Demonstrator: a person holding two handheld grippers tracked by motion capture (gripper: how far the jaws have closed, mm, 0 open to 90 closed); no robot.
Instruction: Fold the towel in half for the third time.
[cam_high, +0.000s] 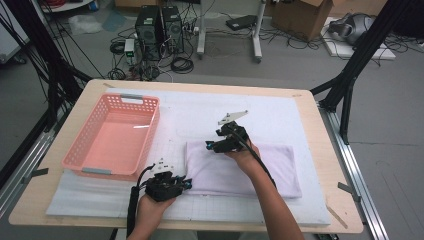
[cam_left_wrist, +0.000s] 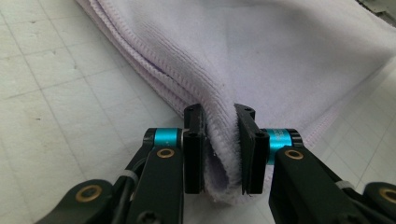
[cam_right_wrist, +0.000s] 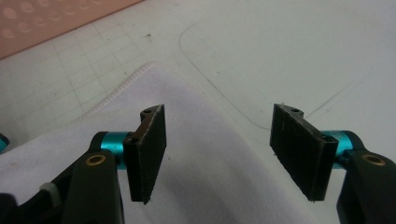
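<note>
From the high view, my left gripper (cam_high: 186, 183) sits at the near-left corner of the folded lilac towel (cam_high: 280, 167), forearm coming straight in, while my right gripper (cam_high: 212, 145) hovers over the far-left corner, wrist bent so it points left toward the pink basket (cam_high: 110, 135); the towel lies flat on the white mat (cam_high: 280, 112) covering the table (cam_high: 320, 150), stretching away to the right of both grippers. Left gripper view now: my left gripper (cam_left_wrist: 219, 149) is clamped on the stacked edge of the towel (cam_left_wrist: 280, 56), several hemmed layers bunched up between the pads. It looks soft, light and floppy, so I judge it will sag and the layers may slip apart unless I pinch all of them at a corner. Right gripper view: my right gripper (cam_right_wrist: 224, 154) stands apart with nothing pinched, one pad over the towel (cam_right_wrist: 196, 177), the other out past its edge over the mat (cam_right_wrist: 289, 46), the corner just ahead and to the left. That far corner, I reckon, is the place to bite, gripper tilted down onto it.
</note>
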